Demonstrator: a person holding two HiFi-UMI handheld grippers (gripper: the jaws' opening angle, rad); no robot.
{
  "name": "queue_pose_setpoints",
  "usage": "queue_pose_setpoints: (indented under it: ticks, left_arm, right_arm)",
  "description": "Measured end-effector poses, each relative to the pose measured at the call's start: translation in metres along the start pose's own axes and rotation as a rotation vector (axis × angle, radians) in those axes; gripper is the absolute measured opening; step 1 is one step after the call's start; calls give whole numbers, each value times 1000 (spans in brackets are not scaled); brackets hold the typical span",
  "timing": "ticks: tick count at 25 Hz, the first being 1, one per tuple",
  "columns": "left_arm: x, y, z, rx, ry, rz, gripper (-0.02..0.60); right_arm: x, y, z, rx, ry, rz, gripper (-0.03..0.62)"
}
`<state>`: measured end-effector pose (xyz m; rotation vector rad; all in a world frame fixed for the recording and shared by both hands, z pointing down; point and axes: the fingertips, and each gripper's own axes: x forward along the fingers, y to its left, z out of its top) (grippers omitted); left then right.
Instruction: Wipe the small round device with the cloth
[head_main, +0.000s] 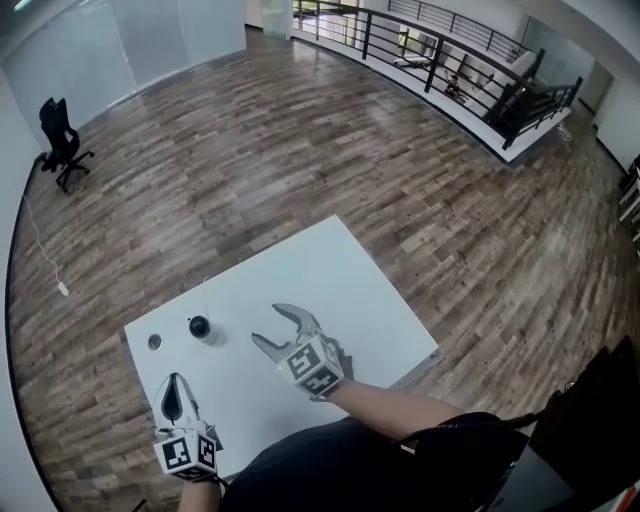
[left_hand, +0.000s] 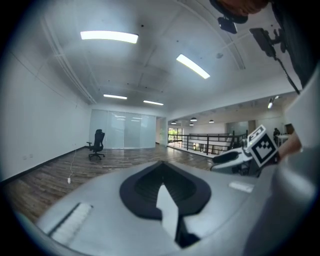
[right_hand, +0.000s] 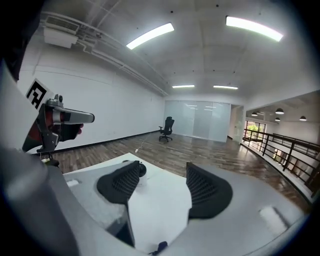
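The small round black device (head_main: 199, 326) stands on the white table (head_main: 330, 270) toward its left side, with a small pale thing (head_main: 208, 338) against it; I cannot tell whether that is the cloth. My right gripper (head_main: 266, 322) hovers just right of the device, jaws wide open and empty. In the right gripper view the device (right_hand: 142, 170) peeks from behind the left pad (right_hand: 120, 182). My left gripper (head_main: 174, 385) is near the table's front left, its black pads (left_hand: 150, 185) closed tip to tip, with nothing clearly held.
A small silvery disc (head_main: 155, 342) lies left of the device. Wood floor surrounds the table. A black office chair (head_main: 58, 140) stands far left and a black railing (head_main: 440, 60) runs along the back right. The person's dark torso (head_main: 330, 470) is at the table's near edge.
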<state>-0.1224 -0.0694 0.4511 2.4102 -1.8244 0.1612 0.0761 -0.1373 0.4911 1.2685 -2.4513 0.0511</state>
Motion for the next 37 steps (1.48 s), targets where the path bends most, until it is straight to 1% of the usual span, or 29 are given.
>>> queue_pose_setpoints:
  ticks: [3,6,8,9,10,13,17,20,24,28,37]
  left_arm:
    - [-2,16,2,-11,1,30,8]
    - [-6,25,-2,-14,19,39,7]
    - [-8,33,-3,-7,18,46,7]
    - [-9,37,-3,0,17,49,8]
    - [-9,39,-2,9,16,49,8]
    - [-8,39,4,8,4,37,8]
    - [-7,40,-3,-18,-5,22,8]
    - [-7,38,-4,-23,10,20,8]
    - [-4,34,-6,-43,-1,3,8]
    - [-3,35,-6,-46,-15,-4,8]
    - [-4,31,-9,-45,-3,-1,8]
  right_arm:
    - [2,6,18,-27,-26,-8,248]
    - [8,18,25,-36,-53,-14,160]
    - [13,25,27,-25,-59,-21,84]
    - [15,28,26,-20,-56,-22,66]
    - [16,31,26,-20,-50,-21,2]
    - [18,32,24,-36,-34,-27,2]
    - [18,30,25,-37,-24,-44,2]
    - [17,31,26,-40,-18,-43,2]
    - [17,33,23,-43,-11,-41,2]
    - [19,36,18,-40,-18,-29,2]
    - [14,41,12,-60,-9,-18,2]
